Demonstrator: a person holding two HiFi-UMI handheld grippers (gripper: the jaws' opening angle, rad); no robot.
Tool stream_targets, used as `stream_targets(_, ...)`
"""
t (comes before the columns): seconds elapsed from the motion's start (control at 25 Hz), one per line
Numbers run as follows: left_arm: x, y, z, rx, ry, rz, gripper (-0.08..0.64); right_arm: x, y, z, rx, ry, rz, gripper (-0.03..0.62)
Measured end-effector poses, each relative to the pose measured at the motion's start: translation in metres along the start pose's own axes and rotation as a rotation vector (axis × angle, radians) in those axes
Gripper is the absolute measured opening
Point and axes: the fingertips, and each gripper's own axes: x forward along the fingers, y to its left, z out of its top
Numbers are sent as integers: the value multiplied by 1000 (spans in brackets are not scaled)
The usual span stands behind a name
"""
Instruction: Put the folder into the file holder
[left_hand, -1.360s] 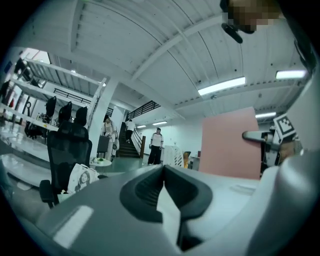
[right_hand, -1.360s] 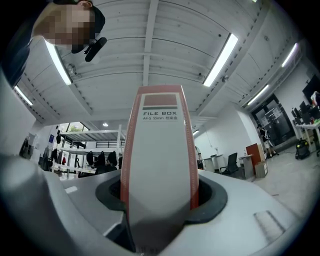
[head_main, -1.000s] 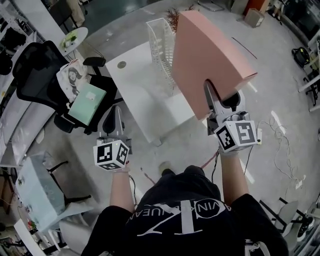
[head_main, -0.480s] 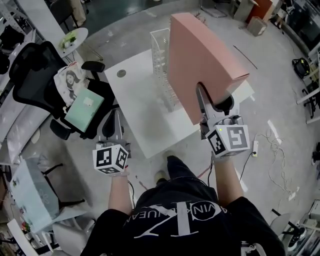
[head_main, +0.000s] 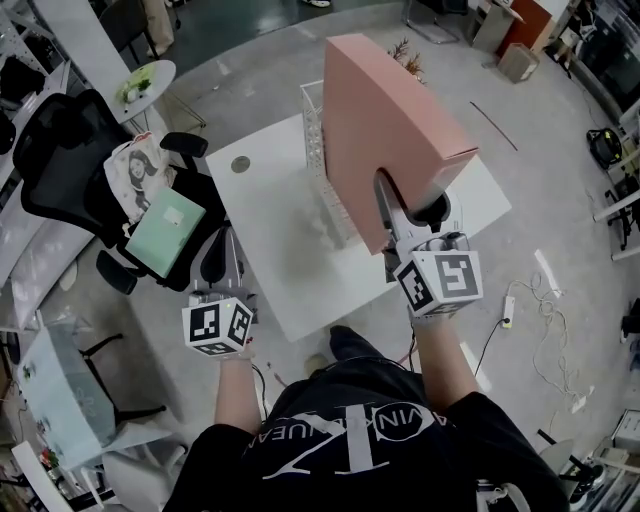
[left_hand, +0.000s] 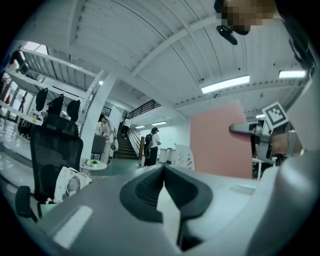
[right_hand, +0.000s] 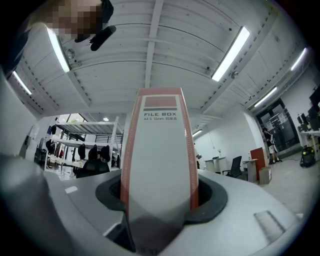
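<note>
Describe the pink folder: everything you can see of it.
The folder is a thick pink box file, cardboard-like and closed, with a white spine label reading FILE BOX. It stands upright in the air over the white table, beside the file holder and not yet in it. Only the right gripper touches it, jaws clamped across its spine.
</note>
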Motion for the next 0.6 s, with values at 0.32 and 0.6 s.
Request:
stream_targets(0.32,21,6,-4,-1,6,7,0,30,-6,-11,5,8,5,288)
stream_targets(0.6,29,18,-11,-9,24,27,0,49,-6,-20,4,14,3,288)
